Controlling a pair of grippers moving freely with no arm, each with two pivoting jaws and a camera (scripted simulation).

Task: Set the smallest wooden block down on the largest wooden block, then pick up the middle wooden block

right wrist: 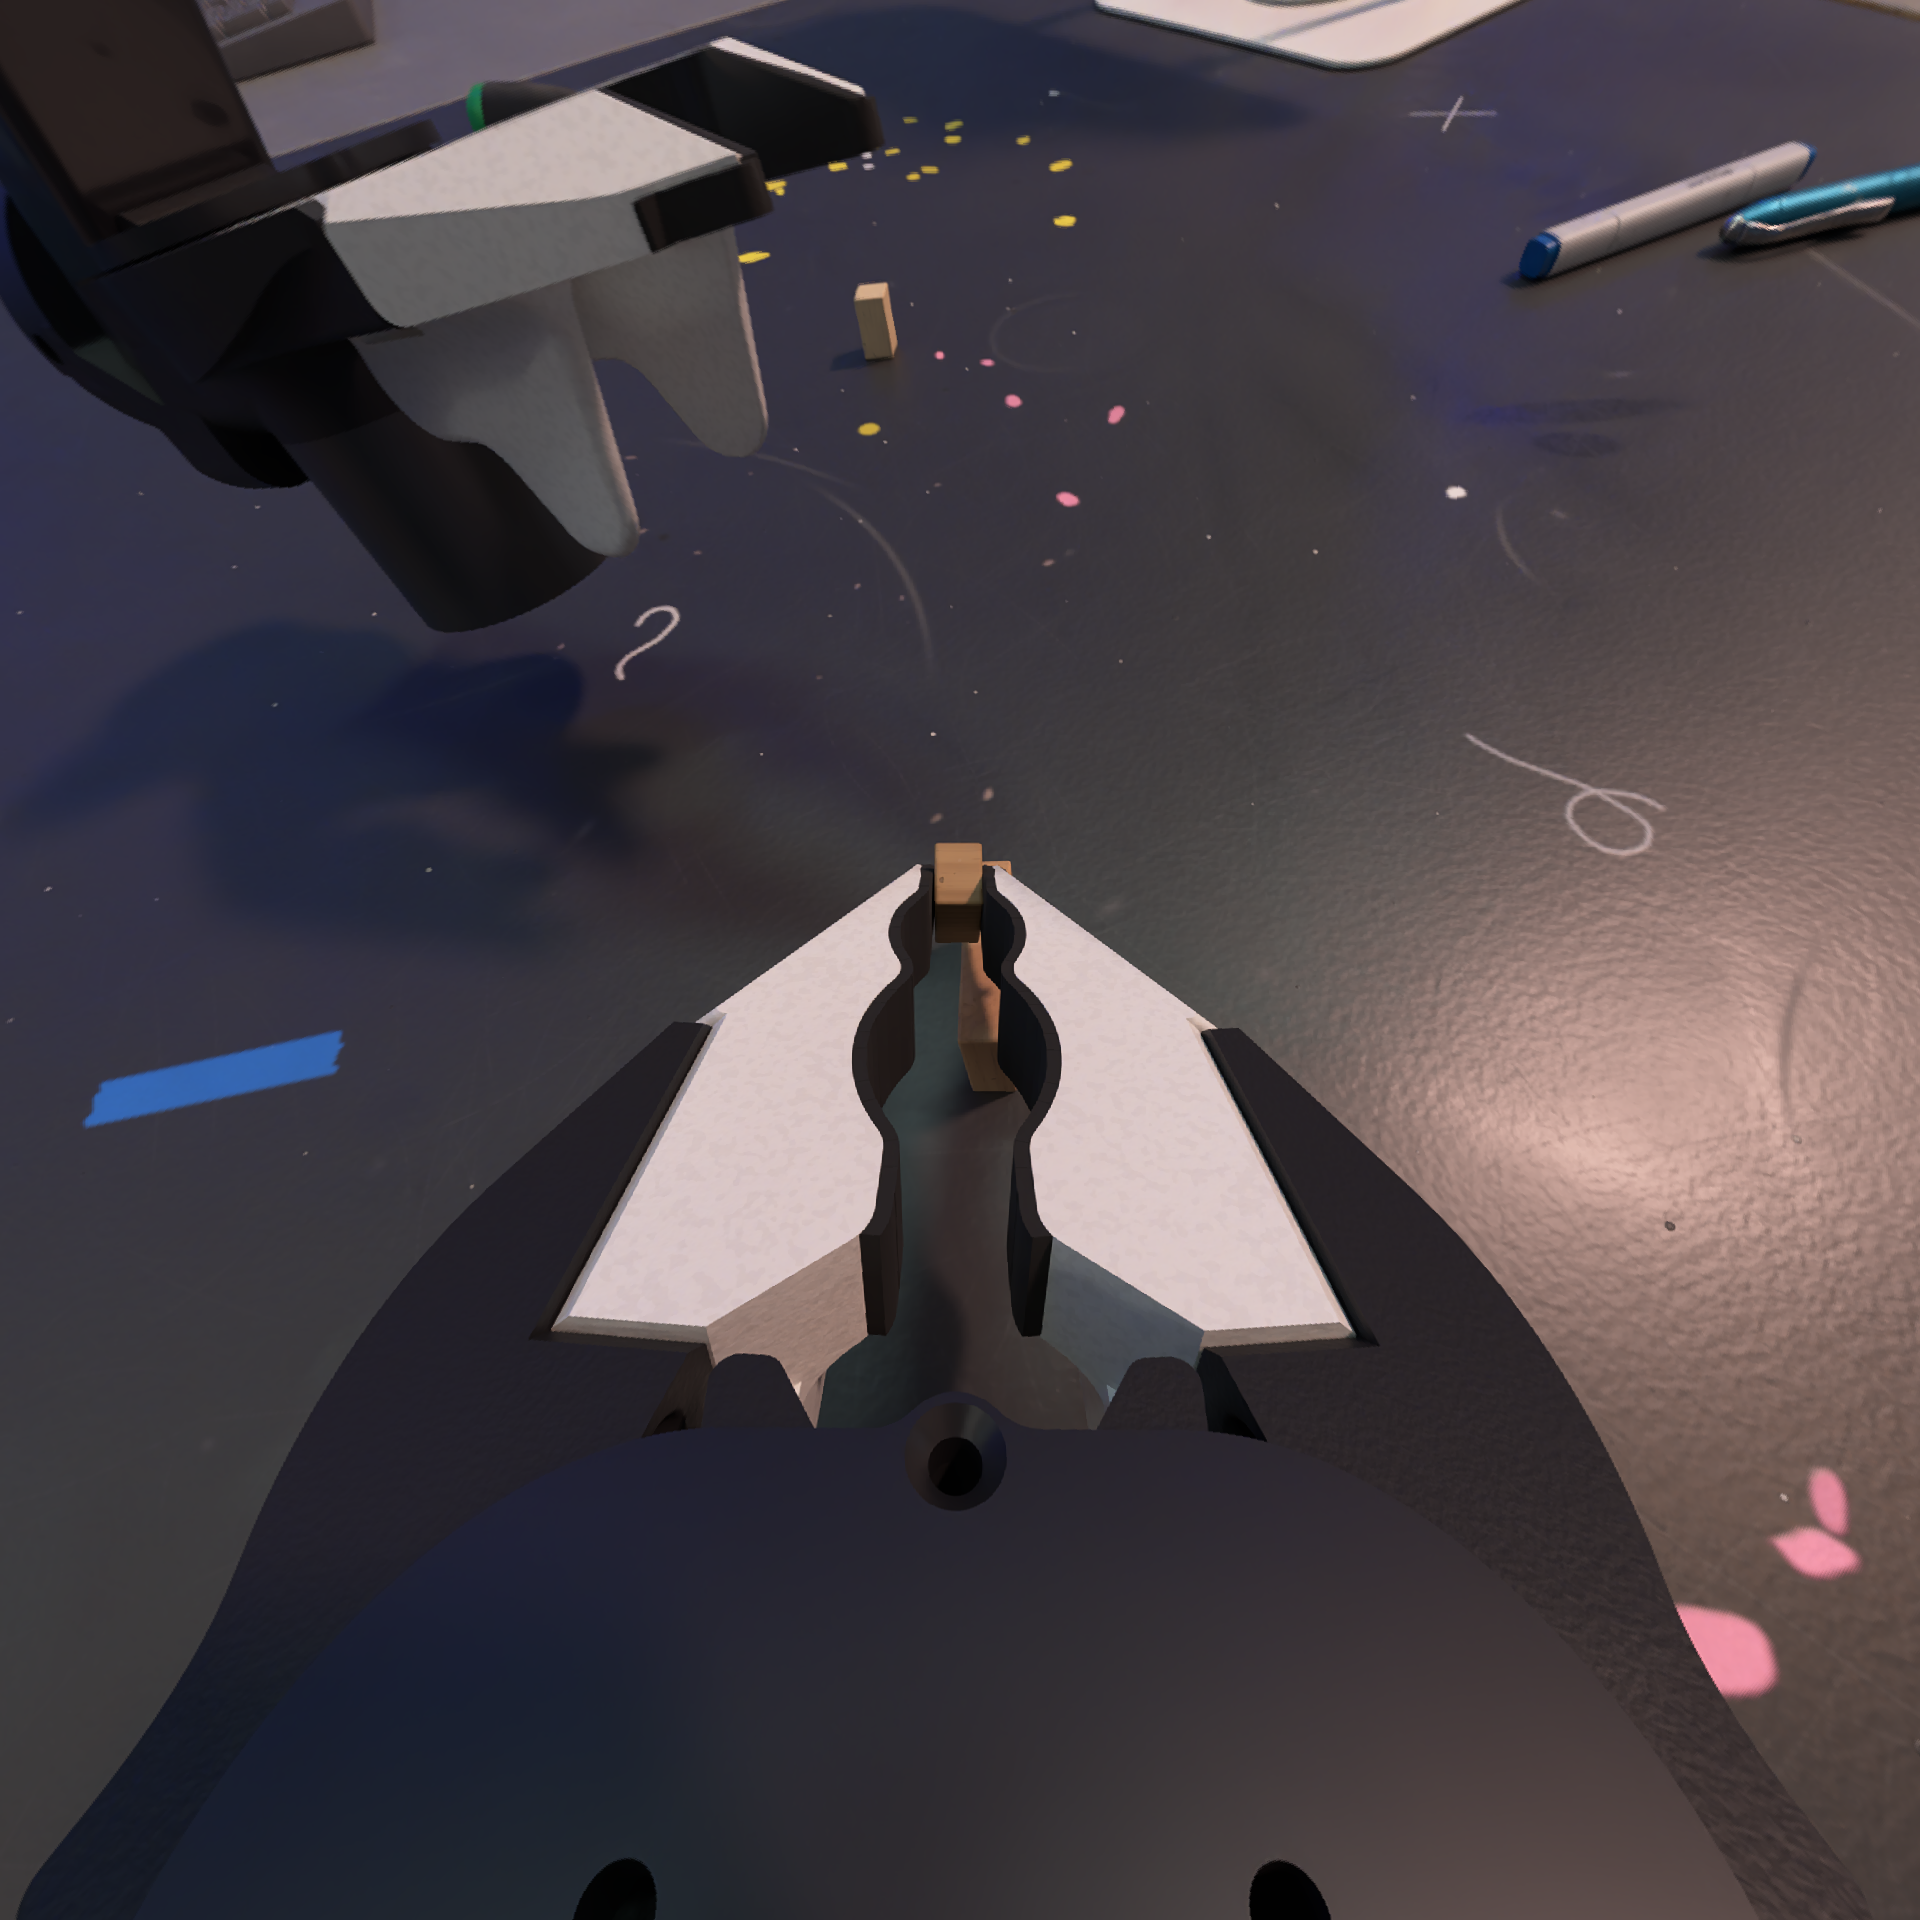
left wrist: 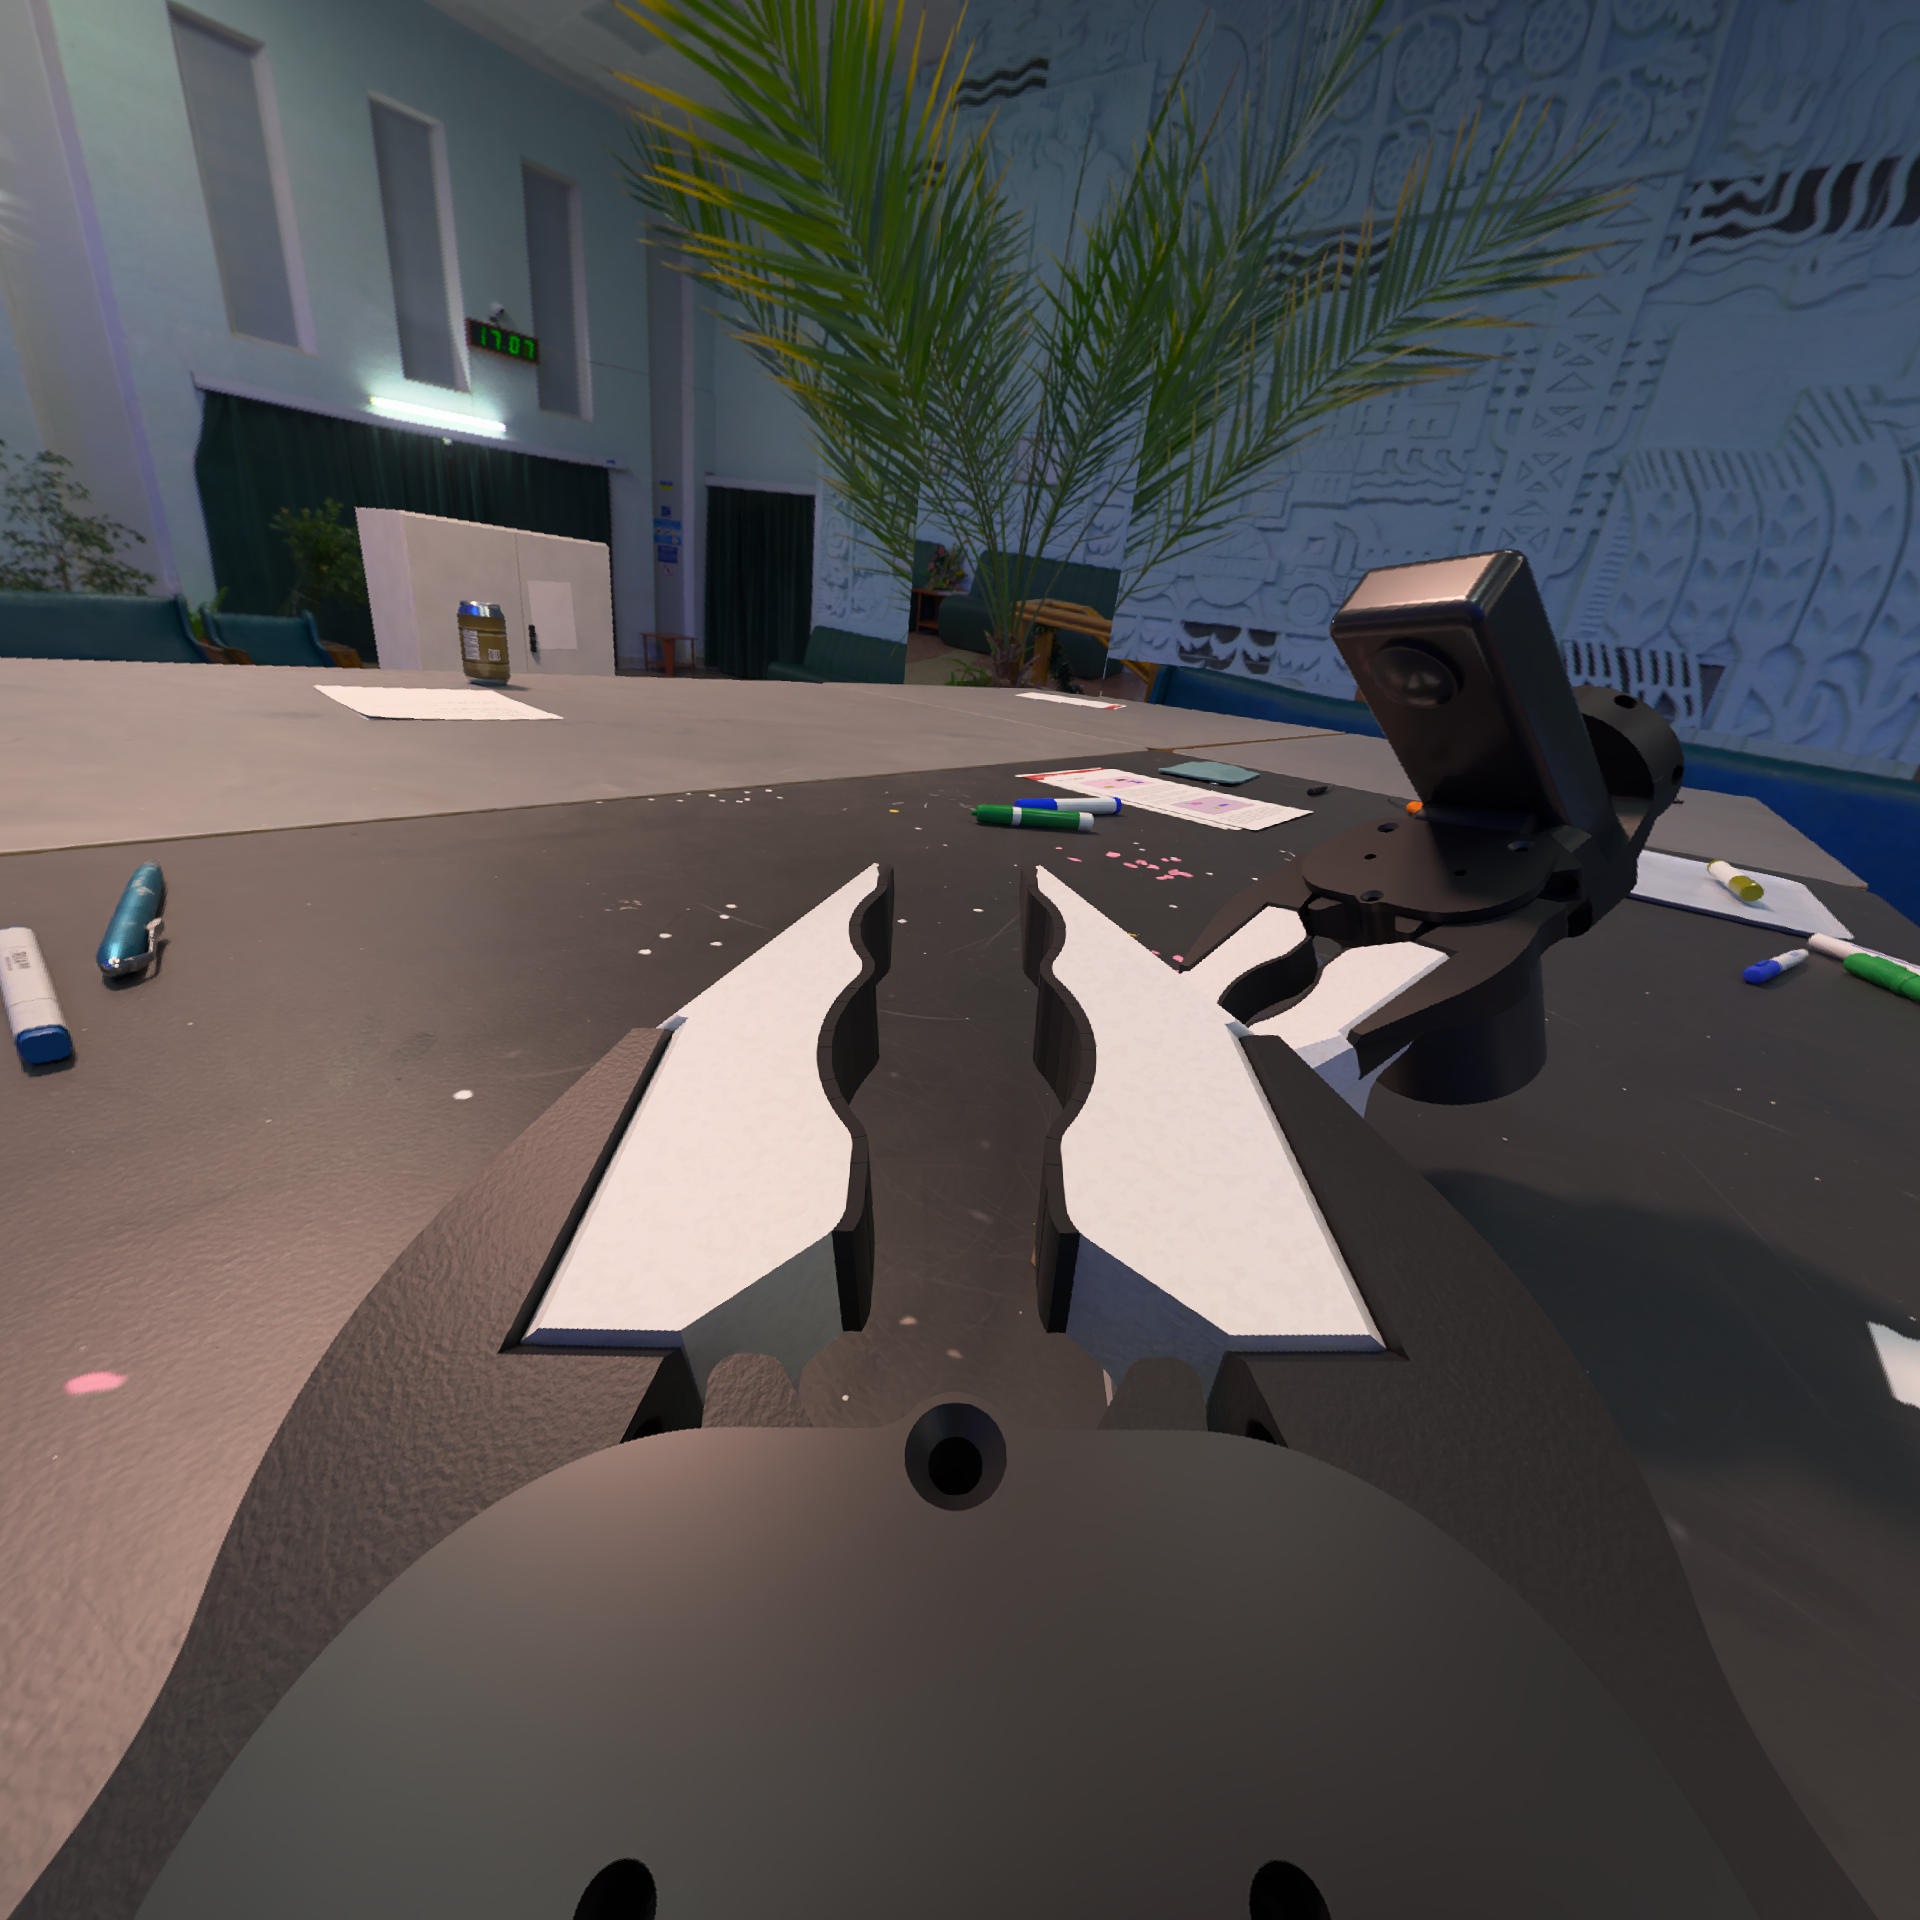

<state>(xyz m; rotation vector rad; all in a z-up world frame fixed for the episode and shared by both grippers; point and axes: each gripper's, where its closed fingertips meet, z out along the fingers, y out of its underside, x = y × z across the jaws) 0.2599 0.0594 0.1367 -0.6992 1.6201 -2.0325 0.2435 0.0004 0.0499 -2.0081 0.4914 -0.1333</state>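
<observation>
Now small wooden block [right wrist: 957, 891] pinched between right tongs [right wrist: 958, 883] tips

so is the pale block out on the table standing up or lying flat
Standing upright: the pale wooden block rests on a small end on the dark table, taller than wide.

A small tan block [right wrist: 957, 891] sits pinched between the right gripper's [right wrist: 961, 883] fingertips, poking just past them. Directly beneath it, between the fingers, a taller brown block [right wrist: 982, 1023] stands partly hidden. A pale block [right wrist: 875, 321] stands upright well ahead, slightly left.
</observation>
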